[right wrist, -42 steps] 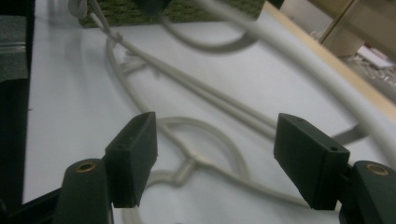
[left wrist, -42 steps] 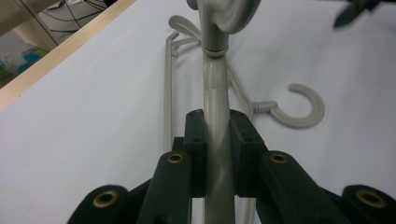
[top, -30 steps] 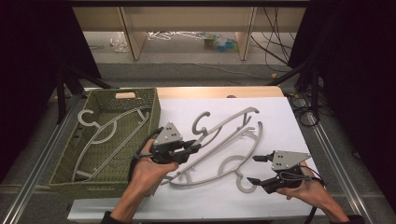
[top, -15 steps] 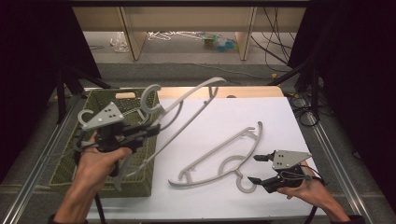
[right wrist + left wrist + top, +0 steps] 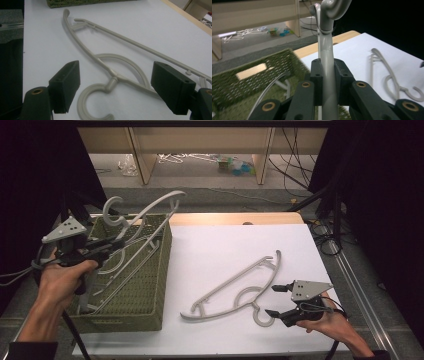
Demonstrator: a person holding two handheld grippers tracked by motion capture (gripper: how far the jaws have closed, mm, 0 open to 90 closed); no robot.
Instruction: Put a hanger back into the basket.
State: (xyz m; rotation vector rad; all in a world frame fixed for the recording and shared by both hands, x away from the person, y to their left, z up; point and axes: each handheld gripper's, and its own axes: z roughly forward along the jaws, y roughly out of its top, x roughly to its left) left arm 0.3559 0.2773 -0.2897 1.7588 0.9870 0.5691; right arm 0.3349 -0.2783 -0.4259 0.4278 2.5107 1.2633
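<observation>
My left gripper [image 5: 116, 243] is shut on the neck of a grey plastic hanger [image 5: 150, 212], held tilted above the green woven basket [image 5: 150, 285]. In the left gripper view the jaws [image 5: 327, 67] clamp that hanger's stem [image 5: 325, 50], its hook pointing up. A second grey hanger [image 5: 240, 285] lies flat on the white sheet [image 5: 225, 245]. My right gripper [image 5: 272, 300] stands open at its hook; its jaws have just been opening. In the right gripper view the hook and neck [image 5: 113, 80] lie between the pads [image 5: 66, 85], untouched.
Another grey hanger [image 5: 107, 285] lies inside the basket, seen also in the left gripper view [image 5: 277, 80]. The wooden table edge [image 5: 235, 218] runs behind the sheet. Cables [image 5: 325, 235] trail at the right. Shelving and floor litter [image 5: 235, 165] lie beyond.
My left gripper has carried its hanger off the white sheet, leftward and upward, to above the basket. The right hand has stayed put by the second hanger's hook.
</observation>
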